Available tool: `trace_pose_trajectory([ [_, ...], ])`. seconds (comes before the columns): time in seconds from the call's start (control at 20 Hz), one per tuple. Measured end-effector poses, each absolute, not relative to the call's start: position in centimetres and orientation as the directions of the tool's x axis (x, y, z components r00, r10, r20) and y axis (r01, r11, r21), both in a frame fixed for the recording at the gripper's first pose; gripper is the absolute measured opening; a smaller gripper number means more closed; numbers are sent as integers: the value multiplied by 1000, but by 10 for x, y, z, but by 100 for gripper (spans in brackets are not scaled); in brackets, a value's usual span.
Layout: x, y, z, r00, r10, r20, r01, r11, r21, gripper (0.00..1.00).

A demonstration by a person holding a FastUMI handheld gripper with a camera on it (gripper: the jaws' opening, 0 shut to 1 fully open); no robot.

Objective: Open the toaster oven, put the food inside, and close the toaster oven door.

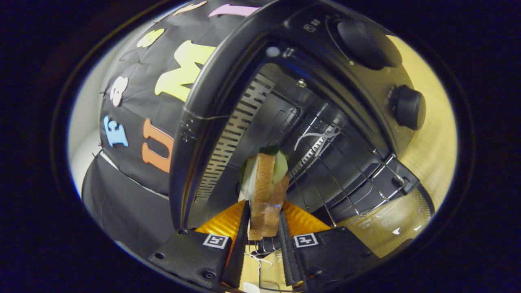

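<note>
Clamped on one sandwich (265, 191) inside one open toaster oven (285, 122).
Gripper (263, 226) fingers nearly closed on it; two knobs (407, 106), one wire rack (346, 179).

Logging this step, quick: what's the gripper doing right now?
Gripper: shut on the sandwich, holding it in the open toaster oven.

The gripper (263, 221) has its jaws clamped on a sandwich (265, 191), which pokes out ahead of them into the open toaster oven (228, 81); the wire rack (338, 179) lies just beyond, the two knobs (407, 106) farther off above the wooden desk (435, 134)
</note>
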State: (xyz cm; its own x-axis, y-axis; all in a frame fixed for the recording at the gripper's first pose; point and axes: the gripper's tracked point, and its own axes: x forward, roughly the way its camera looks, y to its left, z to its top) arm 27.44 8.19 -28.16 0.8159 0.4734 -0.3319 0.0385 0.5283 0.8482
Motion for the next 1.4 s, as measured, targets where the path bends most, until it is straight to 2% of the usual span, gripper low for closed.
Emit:
trace_pose_trajectory([
  [0.15,271,84,-279,809,489,-326,-16,572,820,52],
  [0.4,267,92,-274,800,506,-323,-100,643,759,78],
  [0.55,264,94,-273,788,511,-343,-163,711,684,89],
  [0.65,267,87,-282,802,459,-383,-185,800,571,96],
  [0.75,269,72,-286,831,365,-420,-171,886,432,96],
  [1.05,262,67,-301,847,231,-478,-167,971,173,100],
  [1.25,270,57,-301,881,89,-464,-80,996,39,100],
  [1.4,269,60,-301,890,44,-453,-45,999,9,100],
])
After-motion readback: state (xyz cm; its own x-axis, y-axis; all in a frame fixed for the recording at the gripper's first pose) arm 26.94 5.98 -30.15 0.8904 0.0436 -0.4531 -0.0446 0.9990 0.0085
